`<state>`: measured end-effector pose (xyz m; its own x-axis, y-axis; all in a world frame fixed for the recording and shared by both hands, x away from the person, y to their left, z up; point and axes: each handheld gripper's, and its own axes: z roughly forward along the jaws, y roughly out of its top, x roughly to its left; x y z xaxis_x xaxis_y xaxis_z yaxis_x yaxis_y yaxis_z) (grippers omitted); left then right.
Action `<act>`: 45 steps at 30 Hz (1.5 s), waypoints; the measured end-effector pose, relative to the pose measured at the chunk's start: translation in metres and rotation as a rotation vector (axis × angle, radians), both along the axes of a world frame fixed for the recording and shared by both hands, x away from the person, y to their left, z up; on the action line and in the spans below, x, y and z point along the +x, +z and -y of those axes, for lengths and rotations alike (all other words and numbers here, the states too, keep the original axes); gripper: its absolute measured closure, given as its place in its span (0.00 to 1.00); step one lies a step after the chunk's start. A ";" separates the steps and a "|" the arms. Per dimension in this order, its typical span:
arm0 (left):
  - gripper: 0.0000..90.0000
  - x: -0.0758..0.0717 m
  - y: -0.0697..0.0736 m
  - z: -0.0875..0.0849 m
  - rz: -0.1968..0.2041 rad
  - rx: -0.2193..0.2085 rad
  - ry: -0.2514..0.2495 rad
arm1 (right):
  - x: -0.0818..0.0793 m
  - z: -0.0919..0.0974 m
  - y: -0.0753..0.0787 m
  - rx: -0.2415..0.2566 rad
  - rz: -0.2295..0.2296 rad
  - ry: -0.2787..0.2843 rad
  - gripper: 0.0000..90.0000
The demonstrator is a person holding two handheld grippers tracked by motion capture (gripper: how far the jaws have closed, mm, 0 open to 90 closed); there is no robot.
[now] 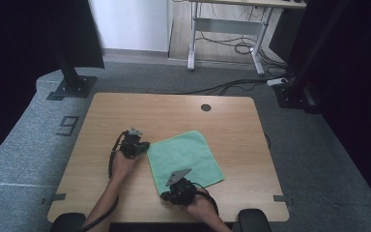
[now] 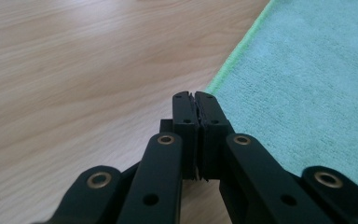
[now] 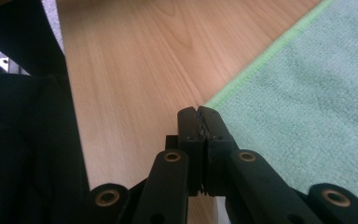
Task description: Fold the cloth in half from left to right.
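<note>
both hand-held grippers [image 1: 145, 146] [image 1: 165, 195] closed at green cloth [image 1: 186, 157] corners.

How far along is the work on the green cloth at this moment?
Early stage. The green cloth lies flat and unfolded on the table. In hand: the left gripper is shut at the cloth's left corner, the right gripper shut at its near corner, apparently pinching the edges. Lifting and folding look still to come; no fold is visible yet.
</note>
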<state>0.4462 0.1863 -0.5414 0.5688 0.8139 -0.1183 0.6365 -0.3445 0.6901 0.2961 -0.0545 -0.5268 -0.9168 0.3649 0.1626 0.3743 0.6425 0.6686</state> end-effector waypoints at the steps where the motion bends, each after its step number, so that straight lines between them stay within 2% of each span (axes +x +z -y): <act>1: 0.97 -0.001 0.000 -0.003 -0.002 0.004 0.004 | -0.001 -0.008 -0.001 -0.001 -0.004 0.017 0.97; 9: 0.97 -0.014 0.005 -0.029 -0.022 0.028 0.038 | -0.007 -0.038 -0.007 -0.007 -0.014 0.081 0.97; 15: 0.97 -0.015 0.009 -0.030 -0.017 0.043 0.040 | -0.008 -0.040 0.000 0.002 -0.003 0.082 0.97; 18: 0.97 -0.013 0.014 -0.027 -0.007 0.045 0.036 | -0.007 -0.033 0.008 0.019 0.009 0.066 0.97; 22: 0.97 -0.007 0.029 -0.017 0.025 0.047 0.020 | -0.004 -0.021 0.017 0.040 0.027 0.035 0.97; 23: 0.97 -0.007 0.029 -0.017 0.025 0.047 0.020 | -0.004 -0.021 0.017 0.040 0.027 0.035 0.97; 24: 0.97 -0.004 0.035 -0.011 0.036 0.048 0.011 | -0.002 -0.014 0.021 0.048 0.035 0.017 0.97; 28: 0.97 0.001 0.042 -0.002 0.053 0.046 0.000 | 0.000 -0.003 0.025 0.061 0.047 -0.009 0.97; 29: 0.97 0.004 0.046 0.005 0.061 0.044 -0.009 | 0.002 0.005 0.028 0.067 0.053 -0.028 0.97; 30: 0.97 0.004 0.046 0.005 0.061 0.044 -0.009 | 0.003 0.009 0.028 0.072 0.060 -0.036 0.97; 35: 0.97 0.014 0.051 0.026 0.078 0.023 -0.032 | 0.007 0.030 0.031 0.074 0.072 -0.089 0.97; 37: 0.97 0.016 0.052 0.030 0.080 0.028 -0.038 | 0.008 0.035 0.030 0.073 0.075 -0.098 0.97; 38: 0.97 0.019 0.052 0.038 0.087 0.029 -0.046 | 0.009 0.043 0.030 0.072 0.077 -0.120 0.97; 44: 0.97 0.027 0.054 0.056 0.102 0.034 -0.066 | 0.012 0.064 0.029 0.071 0.086 -0.169 0.97; 45: 0.97 0.030 0.055 0.064 0.109 0.040 -0.075 | 0.013 0.072 0.029 0.071 0.091 -0.192 0.97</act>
<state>0.4764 0.1226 -0.4868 0.6362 0.7712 -0.0207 0.5298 -0.4173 0.7383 0.3094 -0.1264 -0.4983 -0.8438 0.5245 0.1140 0.4214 0.5158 0.7459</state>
